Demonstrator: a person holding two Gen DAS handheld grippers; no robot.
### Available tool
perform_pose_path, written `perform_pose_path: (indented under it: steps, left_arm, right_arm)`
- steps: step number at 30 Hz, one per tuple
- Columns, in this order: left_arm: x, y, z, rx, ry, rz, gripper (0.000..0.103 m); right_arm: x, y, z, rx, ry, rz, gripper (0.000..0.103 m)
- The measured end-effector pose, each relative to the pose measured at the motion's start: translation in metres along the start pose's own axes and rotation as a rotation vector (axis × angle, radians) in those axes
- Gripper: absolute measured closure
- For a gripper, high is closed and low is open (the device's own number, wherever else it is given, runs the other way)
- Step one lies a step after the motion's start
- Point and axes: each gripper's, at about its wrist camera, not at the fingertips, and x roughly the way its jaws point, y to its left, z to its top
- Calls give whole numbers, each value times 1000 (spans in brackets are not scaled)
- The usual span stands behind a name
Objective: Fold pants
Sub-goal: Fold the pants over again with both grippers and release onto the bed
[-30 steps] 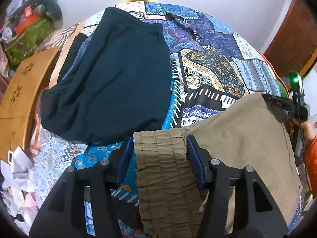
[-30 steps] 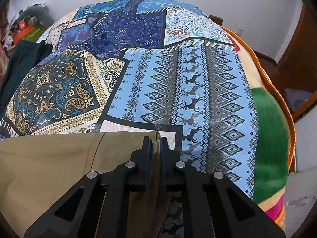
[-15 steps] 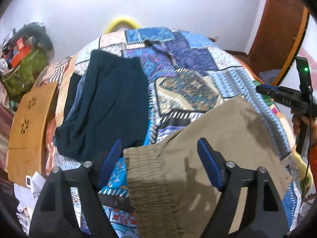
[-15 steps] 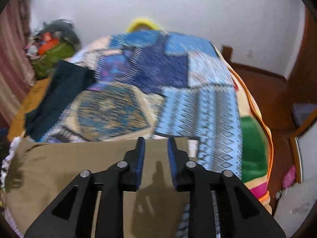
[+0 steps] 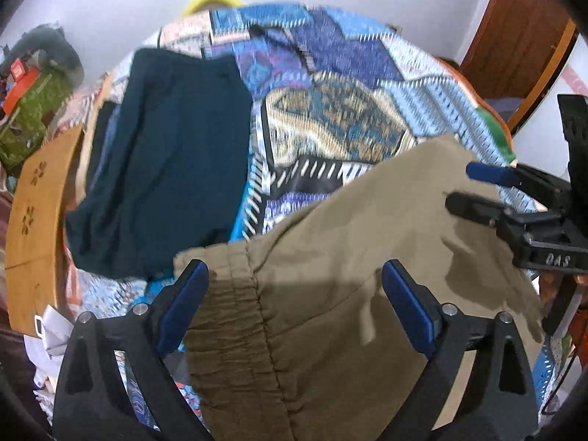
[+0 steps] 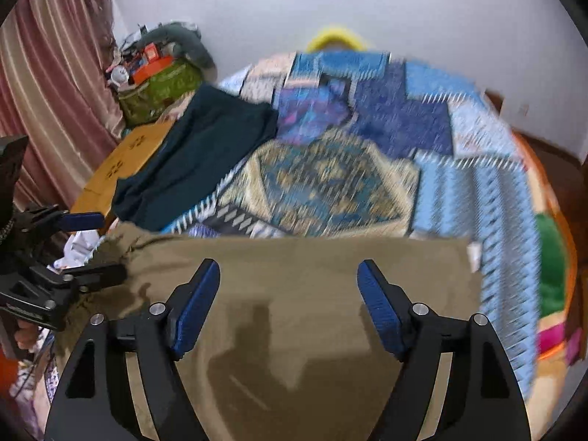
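Folded khaki pants lie flat on the patterned bedspread, elastic waistband at the left end. They also show in the right wrist view. My left gripper is open and empty above the waistband end. My right gripper is open and empty above the other end. Each gripper appears in the other's view: the right gripper over the leg end, the left gripper by the waistband.
Folded dark teal pants lie on the bed's left side. A wooden board borders the bed at left, with a green bag and clutter beyond. A curtain hangs left; a wooden door stands right.
Both grippers let go of the khaki pants, opened wide and lifted back. The pants now lie flat on the bed.
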Motion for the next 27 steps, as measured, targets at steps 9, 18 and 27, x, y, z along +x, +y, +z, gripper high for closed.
perform_pose_path:
  steps: [9,18,27]
  left_arm:
    - [16,-10,-25,115,33,57,2]
    - [-4,3,-49,54,4,58,2]
    - [-26,18,-77,-43,4,40,2]
  right_arm:
    - [34,7,-39,-43,212,52,27]
    - [-5,-4,-73,-48,203,12,26]
    - [-40,-13,-100,0,171,-37,26]
